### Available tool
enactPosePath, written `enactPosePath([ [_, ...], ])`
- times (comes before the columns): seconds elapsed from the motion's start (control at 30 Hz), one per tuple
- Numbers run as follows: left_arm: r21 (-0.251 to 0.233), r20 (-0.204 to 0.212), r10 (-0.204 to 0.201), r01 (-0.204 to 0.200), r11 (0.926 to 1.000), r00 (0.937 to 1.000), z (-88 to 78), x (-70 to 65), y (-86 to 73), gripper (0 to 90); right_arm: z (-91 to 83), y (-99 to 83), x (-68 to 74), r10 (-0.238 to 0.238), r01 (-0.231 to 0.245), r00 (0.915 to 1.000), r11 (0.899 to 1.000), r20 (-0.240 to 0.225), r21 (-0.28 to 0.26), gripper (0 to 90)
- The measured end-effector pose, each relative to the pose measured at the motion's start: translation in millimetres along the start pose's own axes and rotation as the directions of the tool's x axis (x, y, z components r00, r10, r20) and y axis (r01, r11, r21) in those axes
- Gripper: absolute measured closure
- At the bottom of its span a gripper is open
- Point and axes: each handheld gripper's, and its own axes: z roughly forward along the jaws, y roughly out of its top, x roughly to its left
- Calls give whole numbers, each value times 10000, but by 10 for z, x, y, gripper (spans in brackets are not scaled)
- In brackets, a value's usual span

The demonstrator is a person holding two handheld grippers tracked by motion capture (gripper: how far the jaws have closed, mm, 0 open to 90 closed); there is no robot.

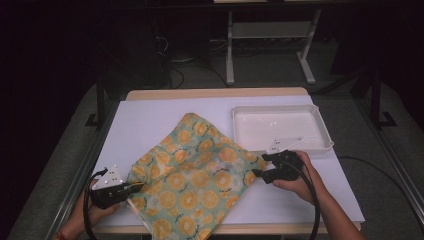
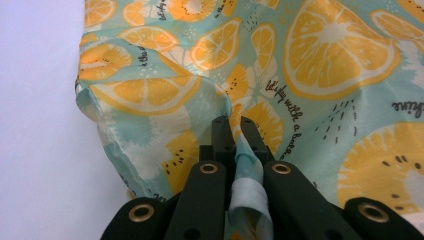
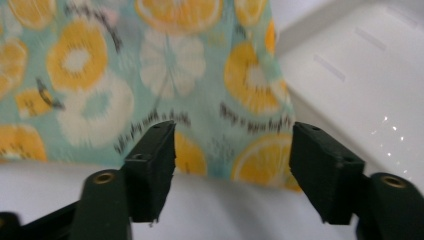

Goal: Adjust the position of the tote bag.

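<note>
Left gripper (image 2: 235, 125): pinched tight on the cloth (image 1: 195, 175) at its left corner.
Right gripper (image 3: 232, 150): wide, holding nothing.
Cloth's right corner: just past the right gripper, beside the tray (image 1: 240, 137).

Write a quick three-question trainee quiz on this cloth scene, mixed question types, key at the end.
1. True or false: the left hand-held gripper is shut on a fold of the orange-slice cloth.
2. Multiple choice: the right hand-held gripper has its jaws
A. clamped on the tray rim
B. open, with the cloth's edge just ahead of them
C. shut on nothing
3. Short answer: what lies on the table at the cloth's far right, and what is in it?

Key
1. True
2. B
3. A white tray; nothing in it.
</note>
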Motion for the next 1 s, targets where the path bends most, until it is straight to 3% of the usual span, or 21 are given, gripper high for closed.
enactPosePath([
  [0.17, -142, 23, -56, 56, 9999, 10000, -2, 0, -9, 896, 74, -134, -68, 517, -518, 9985, 9986, -194, -42, 241],
  [0.23, -166, 25, -64, 65, 9998, 10000, 5, 7, -18, 896, 116, -190, -144, 1051, -1053, 9944, 9943, -121, -179, 199],
  [0.37, -185, 47, -86, 87, 9998, 10000, 7, 4, -23, 896, 177, -233, -220, 1326, -1326, 9912, 9911, 1, -128, 186],
  [0.4, -218, 45, -86, 87, 9997, 10000, 8, 4, -24, 896, 222, -253, -270, 1584, -1586, 9872, 9873, -197, -120, 180],
  [0.73, -317, 53, -120, 122, 9994, 9999, 7, -3, -37, 896, 401, -205, -267, 1569, -1579, 9838, 9874, -870, -47, 182],
  [0.8, -275, 64, -95, 97, 9996, 9999, 10, -3, -40, 896, 418, -190, -249, 1460, -1470, 9853, 9891, -886, -53, 266],
  [0.93, -271, 74, -88, 90, 9996, 9999, 11, 1, -41, 896, 413, -164, -219, 1008, -1027, 9916, 9945, -808, -193, 577],
  [1.0, -255, 83, -85, 87, 9996, 9999, 13, 1, -42, 896, 409, -161, -217, 1004, -1027, 9915, 9944, -834, -236, 631],
])
